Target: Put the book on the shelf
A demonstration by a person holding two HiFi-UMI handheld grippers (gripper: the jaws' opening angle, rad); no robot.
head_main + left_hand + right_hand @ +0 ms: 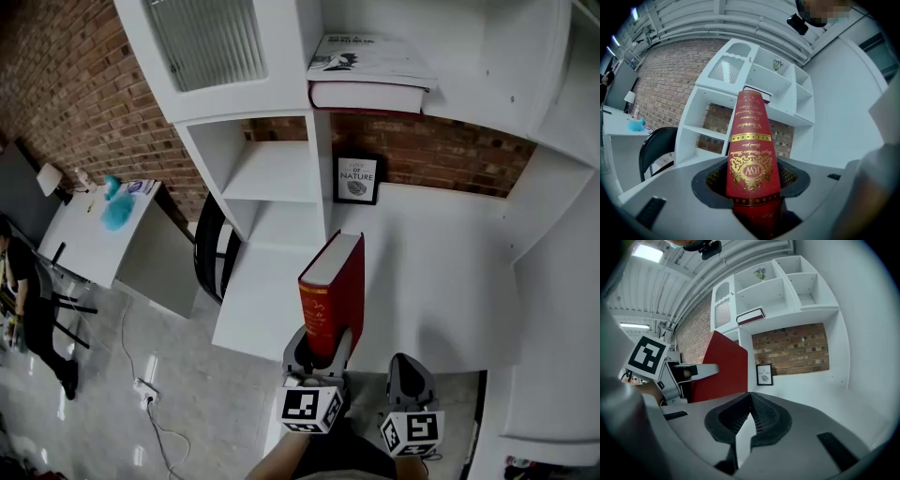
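Grasp done: red hardcover book [335,291] clamped upright in left tool [319,356]; right tool [410,375] together, empty. Placing on white shelf [272,173] remains.

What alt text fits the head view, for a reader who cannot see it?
The left tool holds a red book upright by its lower end above a white desk, and the right tool beside it holds nothing. Behind stands a white shelf with another book lying flat on it and a small framed picture below.
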